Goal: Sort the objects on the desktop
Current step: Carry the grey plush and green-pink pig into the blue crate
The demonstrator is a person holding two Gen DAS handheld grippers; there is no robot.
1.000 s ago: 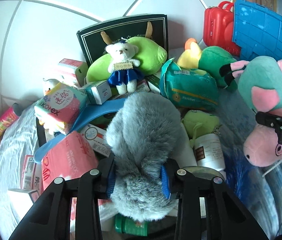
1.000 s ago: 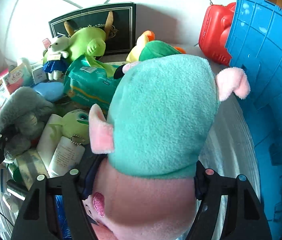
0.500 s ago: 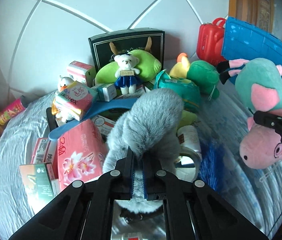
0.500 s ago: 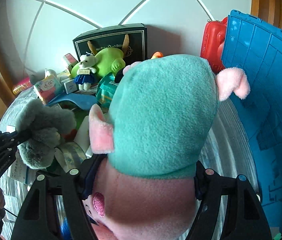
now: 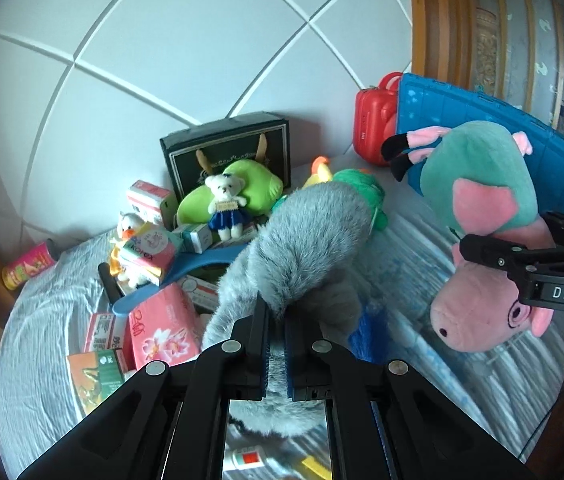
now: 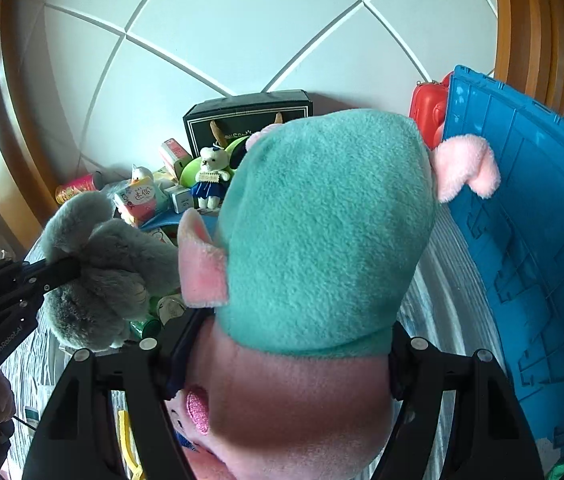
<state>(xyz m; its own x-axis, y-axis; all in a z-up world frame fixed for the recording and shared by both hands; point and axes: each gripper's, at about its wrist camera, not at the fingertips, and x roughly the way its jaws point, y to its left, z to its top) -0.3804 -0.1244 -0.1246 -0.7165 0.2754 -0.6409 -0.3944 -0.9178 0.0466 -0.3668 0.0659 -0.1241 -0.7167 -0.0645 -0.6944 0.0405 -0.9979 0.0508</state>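
Grey furry plush (image 5: 306,248) pinched in my left gripper (image 5: 276,344), jaws squeezed nearly together on fur, toy raised above cluttered worktop (image 5: 41,320). Pink pig plush in teal dress (image 6: 322,240) clamped across head by my right gripper (image 6: 282,364), jaws wide around it. Blue crate (image 6: 530,240) just beside pig, at right. Small white bear (image 5: 223,206) sits on green plush (image 5: 257,188) against black box (image 5: 233,144).

A: From where does the left wrist camera look?

B: Along its gripper (image 5: 277,340), down at the cluttered desk (image 5: 41,320), very near the grey plush (image 5: 306,240).

A: And the right one?

B: The same way; both show the black box (image 6: 247,120).
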